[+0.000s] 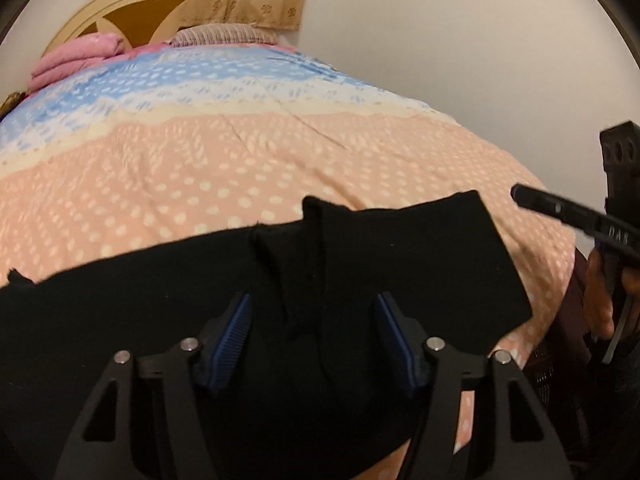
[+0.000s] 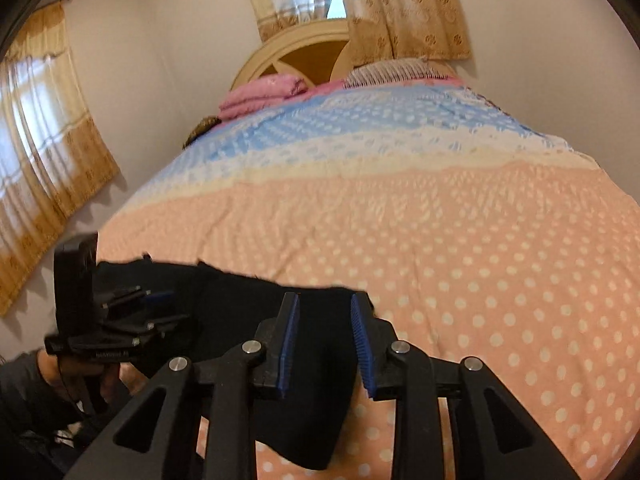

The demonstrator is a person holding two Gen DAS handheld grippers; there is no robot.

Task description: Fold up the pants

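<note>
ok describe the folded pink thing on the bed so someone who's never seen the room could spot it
Start at the bed with its peach and blue dotted cover and follow it to the far end, by the cream arched headboard. The folded pink blanket sits on the left there, beside a striped pillow. It is the only plain pink, stacked bundle.

Matt black cloth pants (image 1: 400,248); ribbed blue pads (image 2: 290,344).

A home bedroom: bed (image 2: 400,208), headboard (image 2: 304,48), curtains (image 2: 404,12).
</note>
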